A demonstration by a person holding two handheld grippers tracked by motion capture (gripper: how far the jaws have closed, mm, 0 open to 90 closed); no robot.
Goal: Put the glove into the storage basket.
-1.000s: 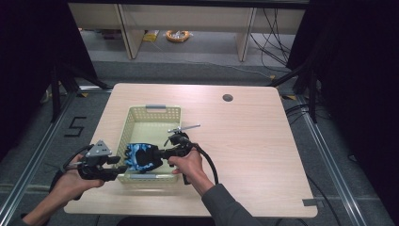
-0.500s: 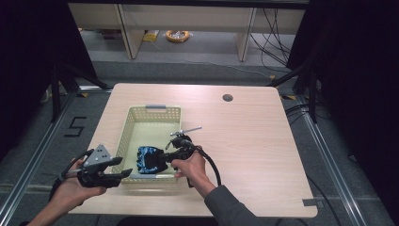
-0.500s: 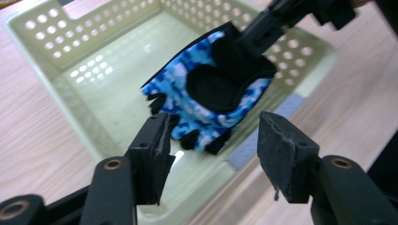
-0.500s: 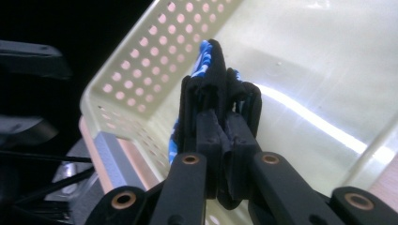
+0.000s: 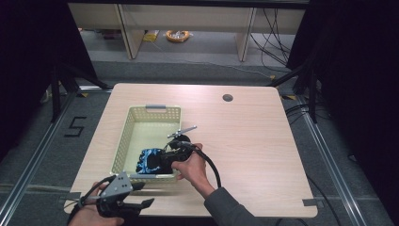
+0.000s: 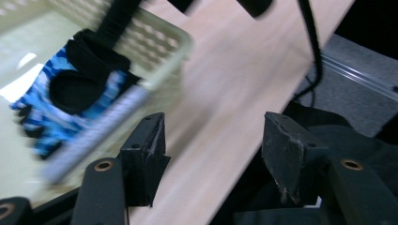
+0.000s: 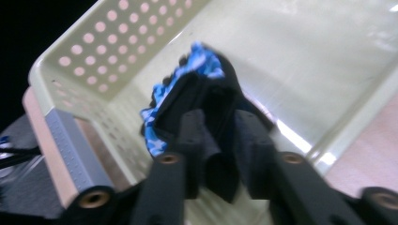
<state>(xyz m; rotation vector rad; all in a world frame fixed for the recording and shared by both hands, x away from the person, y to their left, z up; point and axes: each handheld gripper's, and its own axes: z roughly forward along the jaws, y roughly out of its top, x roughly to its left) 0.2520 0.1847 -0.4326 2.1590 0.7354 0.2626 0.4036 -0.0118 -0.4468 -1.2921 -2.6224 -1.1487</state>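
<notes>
While one glove (image 5: 149,161) sits in one basket (image 5: 154,113), right gripper (image 7: 220,154) clamps it, left gripper (image 5: 141,195) gaping

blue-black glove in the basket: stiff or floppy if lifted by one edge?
Probably floppy: the glove folds and bunches where the right gripper pinches it. Likely light, as one pinch holds it. It may drag on the basket wall.

A black "5" (image 5: 76,127) is marked on the grey floor (image 5: 42,155)
</notes>
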